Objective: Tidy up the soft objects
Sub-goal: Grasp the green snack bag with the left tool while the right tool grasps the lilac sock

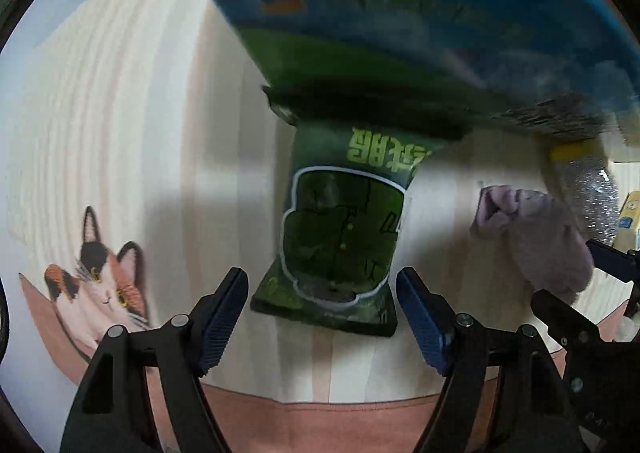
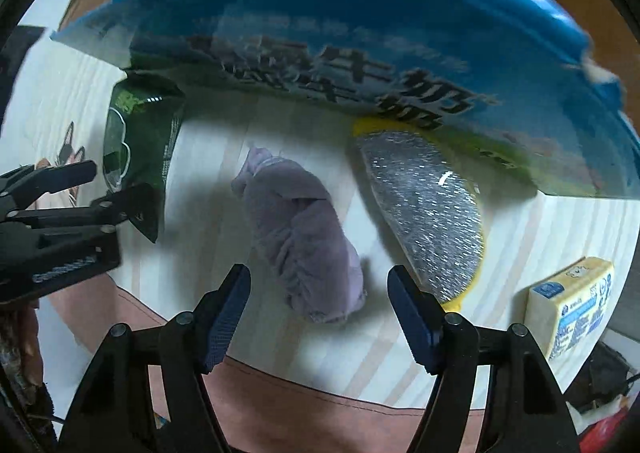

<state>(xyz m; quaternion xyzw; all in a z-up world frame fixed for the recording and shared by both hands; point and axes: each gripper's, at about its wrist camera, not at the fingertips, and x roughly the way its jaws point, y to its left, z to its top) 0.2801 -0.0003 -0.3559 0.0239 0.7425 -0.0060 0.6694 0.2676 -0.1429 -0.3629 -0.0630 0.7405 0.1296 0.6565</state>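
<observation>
A dark green snack bag (image 1: pixel 340 229) lies flat on the pale striped table cover. Its near end sits between the fingers of my left gripper (image 1: pixel 322 317), which points down; the blue pads (image 1: pixel 224 317) stand close beside the bag's edges without squeezing it, so it is open. A rolled lilac cloth (image 2: pixel 300 233) lies to the bag's right. My right gripper (image 2: pixel 318 317) hangs over its near end, open, with a gap on both sides. The right wrist view also shows the bag (image 2: pixel 136 149) and the left gripper (image 2: pixel 80 189) at the left edge.
A large blue and green printed carton (image 2: pixel 360 53) fills the far side and overhangs the bag's far end. A silver scouring pad on a yellow sponge (image 2: pixel 424 213) lies right of the cloth. A yellow tissue pack (image 2: pixel 572 305) sits further right. A cat picture (image 1: pixel 100 273) marks the cover at left.
</observation>
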